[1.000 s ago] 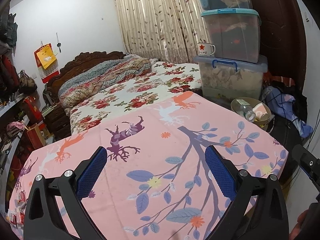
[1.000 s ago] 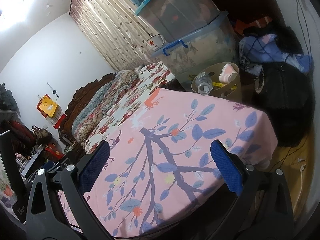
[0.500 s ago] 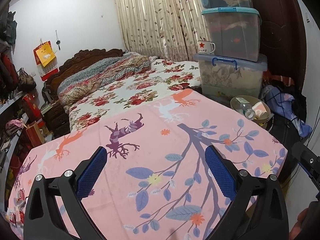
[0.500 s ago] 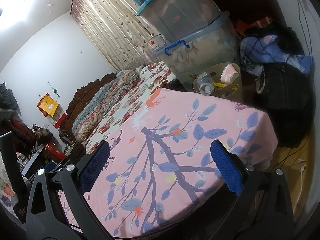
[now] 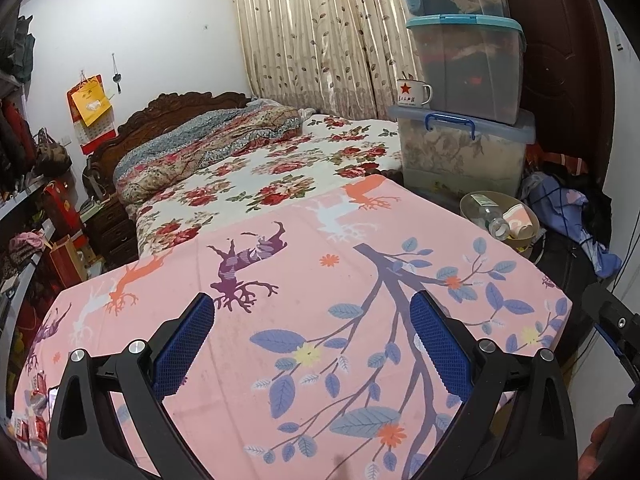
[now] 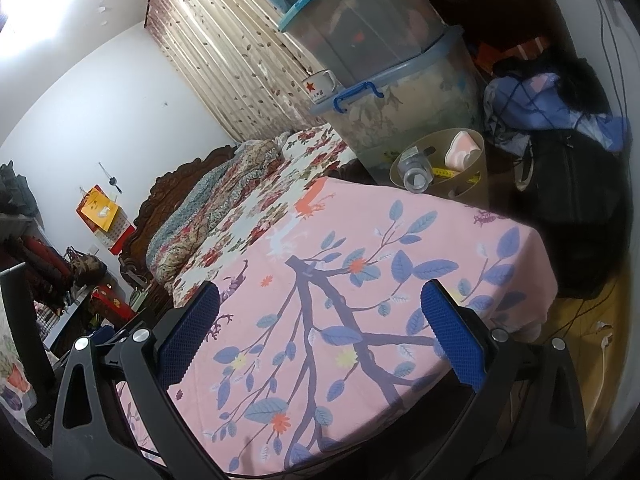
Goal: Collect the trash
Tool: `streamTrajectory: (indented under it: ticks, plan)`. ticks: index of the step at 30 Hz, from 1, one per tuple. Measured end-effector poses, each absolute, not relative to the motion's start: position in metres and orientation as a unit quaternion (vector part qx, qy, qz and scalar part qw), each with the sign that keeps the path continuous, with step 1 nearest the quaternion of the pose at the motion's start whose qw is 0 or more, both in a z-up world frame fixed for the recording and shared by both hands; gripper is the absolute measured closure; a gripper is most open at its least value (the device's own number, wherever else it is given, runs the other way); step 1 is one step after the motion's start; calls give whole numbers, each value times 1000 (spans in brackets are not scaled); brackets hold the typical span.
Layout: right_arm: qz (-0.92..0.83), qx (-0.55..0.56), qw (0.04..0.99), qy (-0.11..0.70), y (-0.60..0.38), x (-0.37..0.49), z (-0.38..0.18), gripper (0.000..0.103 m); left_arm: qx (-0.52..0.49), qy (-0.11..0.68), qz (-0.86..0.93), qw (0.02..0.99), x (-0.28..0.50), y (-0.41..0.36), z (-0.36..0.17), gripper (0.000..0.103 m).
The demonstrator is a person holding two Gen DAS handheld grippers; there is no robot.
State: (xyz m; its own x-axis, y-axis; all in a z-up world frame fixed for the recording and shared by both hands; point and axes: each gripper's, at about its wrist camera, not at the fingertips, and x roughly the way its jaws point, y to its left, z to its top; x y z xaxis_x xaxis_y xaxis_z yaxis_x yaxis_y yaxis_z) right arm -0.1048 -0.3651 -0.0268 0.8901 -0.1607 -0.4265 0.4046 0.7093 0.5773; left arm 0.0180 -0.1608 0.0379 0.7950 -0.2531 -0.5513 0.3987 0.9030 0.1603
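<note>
A tan waste bin [image 5: 468,205] [image 6: 476,176] stands on the floor past the far right corner of the pink cloth-covered table [image 5: 320,312] [image 6: 360,280]. Inside it lie a clear plastic bottle [image 5: 490,218] [image 6: 416,170] and a pink-and-white paper cup [image 5: 518,222] [image 6: 462,152]. My left gripper [image 5: 312,332] hovers open over the near part of the cloth, nothing between its blue pads. My right gripper [image 6: 320,328] is open too, above the table's right half, empty. Part of the right gripper shows at the left wrist view's right edge.
Stacked clear storage boxes [image 5: 460,80] [image 6: 380,60] with a star mug [image 5: 412,92] stand behind the bin. A floral bed [image 5: 260,168] lies beyond the table. Clothes and a dark bag [image 6: 572,184] pile at right. Shelves [image 5: 24,208] line the left wall. Cables cross the floor [image 6: 592,320].
Both views have shifted only slightly; the left camera drifted a little, the bed and bin sliding marginally in frame. Both grippers stay open and empty.
</note>
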Motion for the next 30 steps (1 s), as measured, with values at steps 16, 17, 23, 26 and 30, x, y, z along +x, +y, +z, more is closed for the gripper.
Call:
streamTrajectory:
  ticks: [16,17,23,26,30]
  plan:
    - [-157,349,907,174,-364,-105,-27,3,134,269,-175,938,17,-157,36,9]
    - [-156,348,908,175,-364,-105,-27,3,134,269,-175,937,17,-157,36,9]
    - [-156,349,908,175,-364,-105,-27,3,135,270,-176,937,15,-157,35,9]
    - [-156,348,908,175,-364,-105,-27,3,136,270,-176,937,15,-157,35,9]
    - [-156,348,908,175,-363,-105,-27,3,138,269,-177,936,14,-155,34,9]
